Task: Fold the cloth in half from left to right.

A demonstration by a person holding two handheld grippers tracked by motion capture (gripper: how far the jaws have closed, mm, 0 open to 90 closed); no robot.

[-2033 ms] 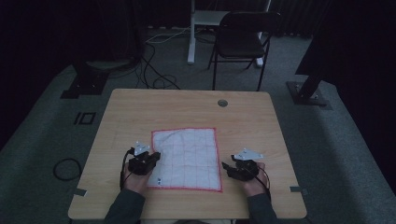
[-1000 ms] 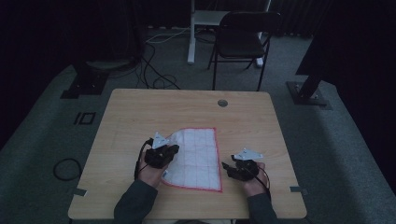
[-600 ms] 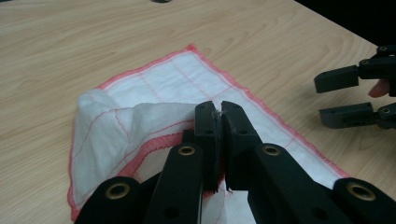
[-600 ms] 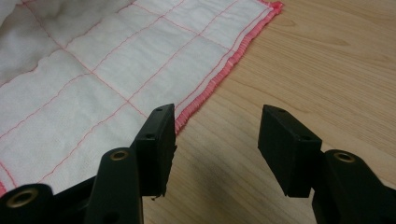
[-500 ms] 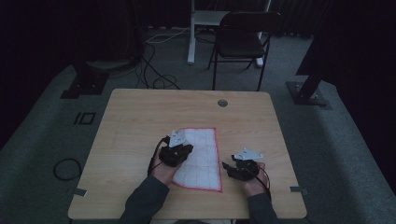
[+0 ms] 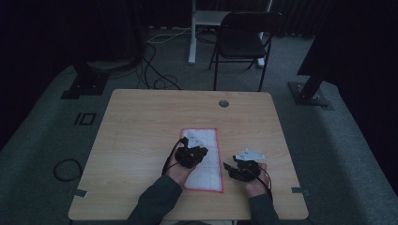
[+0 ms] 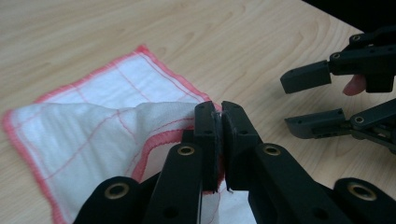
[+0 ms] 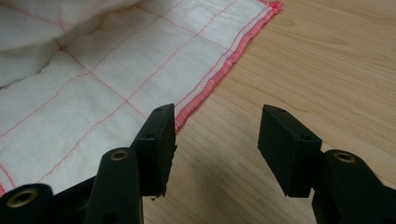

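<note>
A white cloth [image 6: 209, 161] with a red hem and thin red grid lines lies on the wooden table [image 6: 141, 126], its left part lifted and folded over to the right. My left gripper [image 6: 196, 153] is above it, shut on the cloth's hemmed edge [image 7: 159, 140]. In the left gripper view the jaws [image 7: 218, 112] pinch the fabric, which drapes to the left [image 7: 84, 126]. My right gripper [image 6: 230, 168] rests just right of the cloth, open and holding nothing. In the right gripper view its jaws [image 8: 217, 126] stand apart over bare wood, with the cloth's hem [image 8: 219, 74] beside the left jaw.
A round cable hole [image 6: 224, 103] sits near the table's far edge. Behind the table stand a dark folding chair [image 6: 246, 40] and a white post [image 6: 192, 33], with cables [image 6: 155, 70] on the floor. The right gripper [image 7: 336, 98] also appears open in the left gripper view.
My left gripper has moved to the right across the table, carrying the cloth's left edge with it, so the cloth now looks about half as wide. The right gripper has stayed in place.
</note>
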